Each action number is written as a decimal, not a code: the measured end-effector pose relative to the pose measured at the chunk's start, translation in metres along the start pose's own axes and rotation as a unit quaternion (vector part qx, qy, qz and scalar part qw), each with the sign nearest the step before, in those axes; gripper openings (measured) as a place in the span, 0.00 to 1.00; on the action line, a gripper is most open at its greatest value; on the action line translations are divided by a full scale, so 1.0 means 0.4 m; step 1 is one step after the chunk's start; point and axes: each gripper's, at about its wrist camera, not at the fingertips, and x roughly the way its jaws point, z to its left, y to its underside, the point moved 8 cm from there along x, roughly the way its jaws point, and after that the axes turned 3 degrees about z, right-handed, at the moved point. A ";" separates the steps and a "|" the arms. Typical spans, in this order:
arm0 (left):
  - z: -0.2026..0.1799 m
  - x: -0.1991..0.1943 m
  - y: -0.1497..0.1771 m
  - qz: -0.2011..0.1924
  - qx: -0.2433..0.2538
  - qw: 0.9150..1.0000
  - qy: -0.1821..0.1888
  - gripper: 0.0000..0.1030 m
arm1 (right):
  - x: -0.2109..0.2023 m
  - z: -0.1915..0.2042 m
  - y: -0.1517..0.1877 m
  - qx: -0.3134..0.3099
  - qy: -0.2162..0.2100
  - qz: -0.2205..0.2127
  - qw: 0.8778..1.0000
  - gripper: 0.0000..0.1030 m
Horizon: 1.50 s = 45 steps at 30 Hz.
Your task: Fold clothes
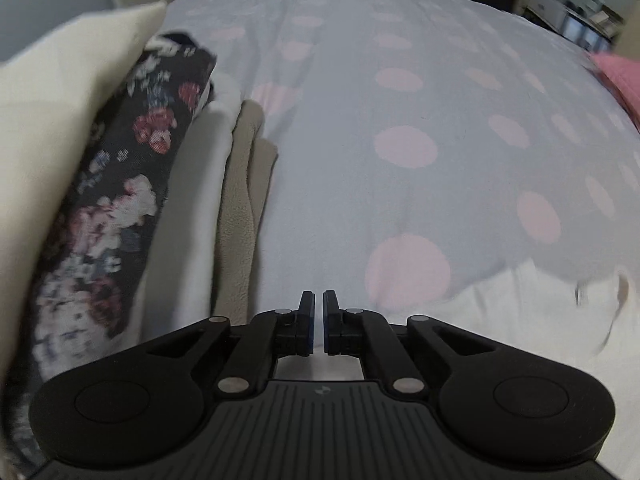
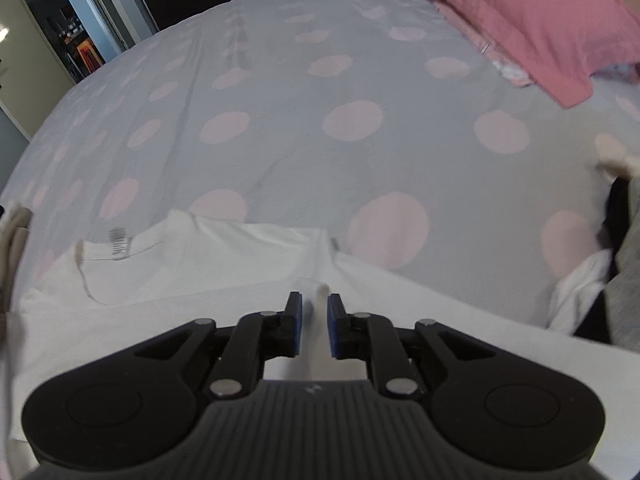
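Under right gripper (image 2: 311,306): white shirt (image 2: 180,264), fold between parted jaws.

A bed covered by a pale grey duvet (image 2: 320,92) with large pink dots, a pink pillow (image 2: 532,20) at its far corner, and dim shelving (image 2: 76,44) beyond.

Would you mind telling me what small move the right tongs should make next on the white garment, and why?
Probably close the right tongs: a raised ridge of the white garment stands between their pads, apparently ungripped, while the left tongs are already shut.
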 end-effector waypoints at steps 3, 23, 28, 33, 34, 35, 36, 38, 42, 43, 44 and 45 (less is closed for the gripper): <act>-0.006 -0.044 0.048 -0.019 0.043 0.999 0.004 0.09 | -0.008 -0.023 0.003 0.009 0.001 0.001 1.000 0.16; -0.143 -0.217 0.494 -0.045 0.362 0.931 0.016 0.44 | -0.049 -0.032 0.146 -0.002 -0.039 0.071 0.997 0.38; -0.195 -0.173 0.572 -0.069 0.484 0.870 -0.061 0.42 | -0.053 -0.046 0.147 0.012 -0.039 0.065 0.997 0.38; -0.217 -0.128 0.592 -0.095 0.523 0.839 -0.118 0.24 | -0.050 -0.057 0.138 0.025 -0.045 0.054 0.997 0.38; -0.221 -0.124 0.591 -0.103 0.526 0.834 -0.129 0.18 | -0.049 -0.057 0.137 0.023 -0.045 0.054 0.997 0.38; -0.221 -0.125 0.589 -0.110 0.528 0.830 -0.139 0.14 | -0.046 -0.058 0.137 0.021 -0.044 0.054 0.997 0.38; -0.223 -0.126 0.589 -0.117 0.529 0.828 -0.146 0.09 | -0.043 -0.057 0.137 0.020 -0.043 0.055 0.997 0.38; -0.223 -0.124 0.581 -0.118 0.525 0.830 -0.149 0.04 | -0.035 -0.053 0.138 0.018 -0.047 0.058 0.997 0.38; -0.207 -0.133 0.563 -0.124 0.517 0.832 -0.159 0.03 | -0.014 -0.034 0.146 0.018 -0.061 0.069 0.996 0.38; -0.198 -0.136 0.560 -0.123 0.512 0.834 -0.162 0.03 | -0.009 -0.028 0.148 0.018 -0.064 0.073 0.995 0.38; -0.189 -0.139 0.556 -0.122 0.508 0.837 -0.165 0.03 | -0.006 -0.023 0.152 0.019 -0.069 0.076 0.995 0.38; -0.180 -0.142 0.553 -0.121 0.504 0.839 -0.168 0.02 | -0.003 -0.018 0.156 0.020 -0.073 0.080 0.994 0.38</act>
